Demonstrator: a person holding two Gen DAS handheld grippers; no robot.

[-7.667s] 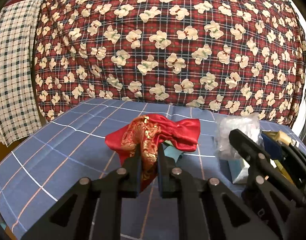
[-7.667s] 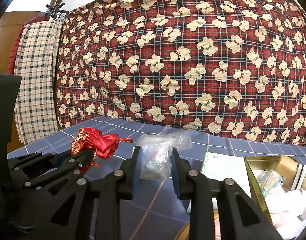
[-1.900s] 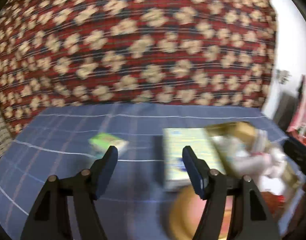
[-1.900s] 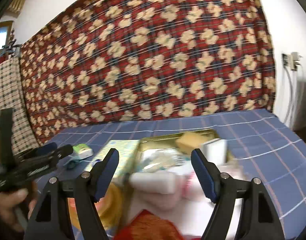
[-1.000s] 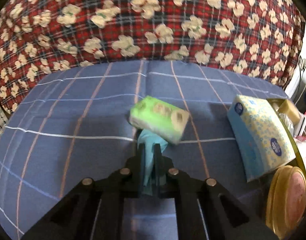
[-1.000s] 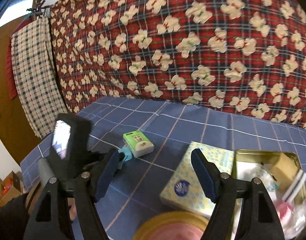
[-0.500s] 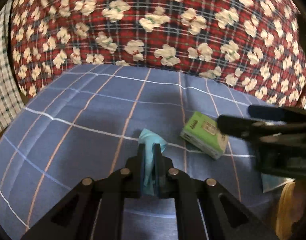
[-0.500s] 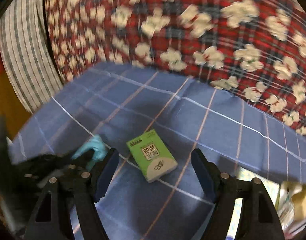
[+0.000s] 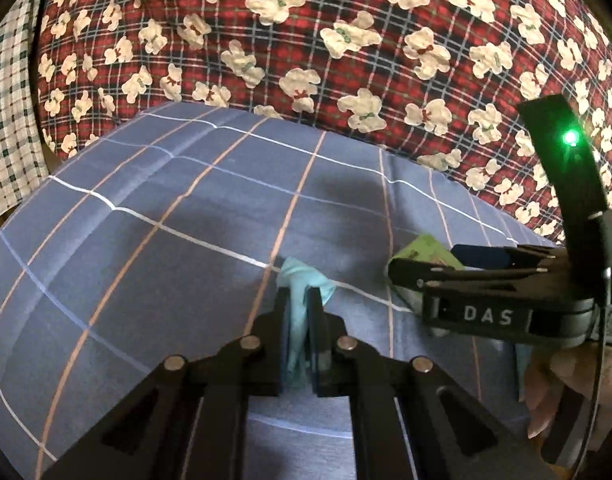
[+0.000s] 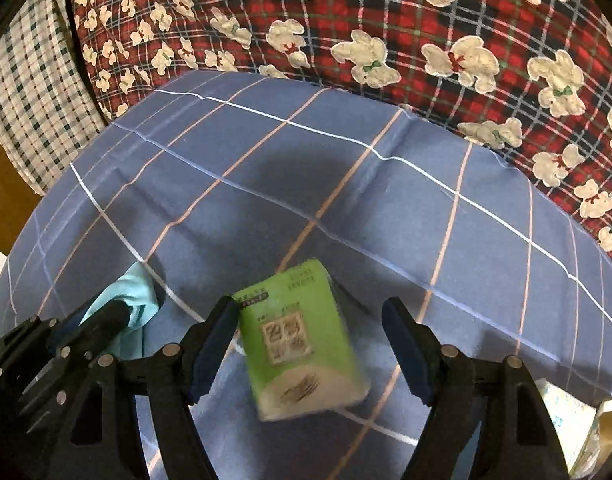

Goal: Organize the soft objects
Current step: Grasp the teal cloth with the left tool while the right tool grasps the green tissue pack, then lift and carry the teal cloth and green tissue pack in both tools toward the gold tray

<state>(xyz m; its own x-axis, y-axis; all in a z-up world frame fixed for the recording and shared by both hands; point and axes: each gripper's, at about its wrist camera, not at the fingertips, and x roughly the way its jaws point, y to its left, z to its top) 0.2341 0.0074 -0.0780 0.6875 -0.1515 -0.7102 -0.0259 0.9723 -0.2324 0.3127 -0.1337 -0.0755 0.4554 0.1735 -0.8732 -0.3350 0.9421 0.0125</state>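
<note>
My left gripper (image 9: 299, 300) is shut on a light blue cloth (image 9: 303, 280) that rests on the blue checked table cover (image 9: 166, 216). The cloth also shows in the right wrist view (image 10: 136, 294), pinched by the left gripper (image 10: 118, 312). My right gripper (image 10: 310, 316) is open, its fingers on either side of a green tissue pack (image 10: 302, 340) lying on the cover; the left finger is close to or touching the pack's edge. In the left wrist view the right gripper (image 9: 398, 272) reaches in from the right over the green pack (image 9: 424, 250).
A red plaid curtain with white bears (image 9: 346, 40) hangs behind the table. A checked towel (image 10: 30, 80) hangs at the left. A patterned tissue box (image 10: 558, 412) and a gold tin's corner (image 10: 606, 436) sit at the lower right.
My right gripper has come down and forward over the green tissue pack, which now lies between its open fingers. My left gripper stays shut on the blue cloth.
</note>
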